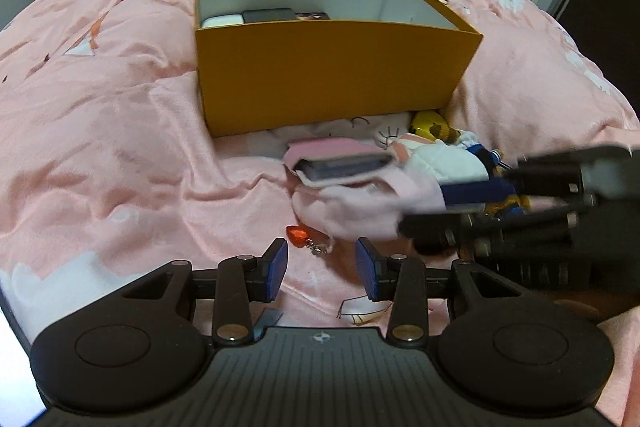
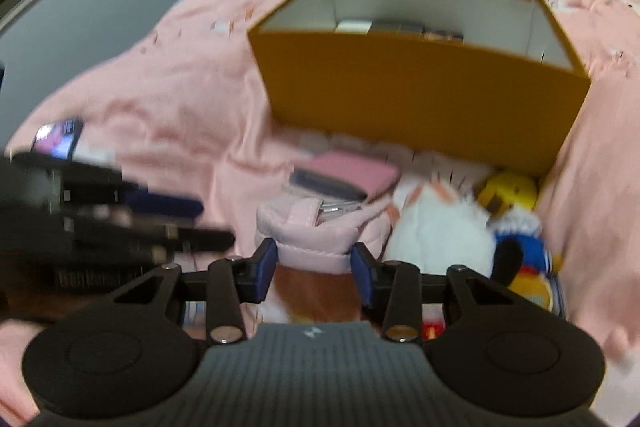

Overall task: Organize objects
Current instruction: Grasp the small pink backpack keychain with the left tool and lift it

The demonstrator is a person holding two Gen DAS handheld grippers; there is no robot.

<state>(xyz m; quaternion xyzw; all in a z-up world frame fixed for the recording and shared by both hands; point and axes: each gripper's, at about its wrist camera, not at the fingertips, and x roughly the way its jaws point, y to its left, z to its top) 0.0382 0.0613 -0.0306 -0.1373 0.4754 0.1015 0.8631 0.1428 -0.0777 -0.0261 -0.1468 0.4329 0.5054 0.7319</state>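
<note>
- Things are partly tidied: a few flat items, one white and some dark, already lie inside the orange box (image 1: 332,67) on the pink blanket (image 1: 120,131).
- Lots is left to do, I think. A small pile lies just in front of the box: a pink pouch (image 2: 316,243), a pink case (image 1: 340,163) with a dark flat thing in it, a white plush toy (image 2: 436,231), a yellow toy (image 2: 508,193) and a blue and white toy (image 2: 528,247).
- A little red charm (image 1: 298,235) on a key ring lies on the blanket beside the pile.
- The right gripper (image 2: 314,273) has its blue pads on both sides of the pink pouch. The pads are partly apart, and the pouch sits between them. That picture is blurry, so I cannot tell if it is squeezing the pouch yet or only reaching around it.
- The left gripper (image 1: 322,269) is wide apart and holds nothing. The red charm is just ahead of it, near the left pad, and the pile is a bit farther on.
- The box is beyond the pile from both grippers, with its open top facing up, ready for more things.
- A phone (image 2: 58,139) with a lit screen lies on the blanket, well apart from the pile.
</note>
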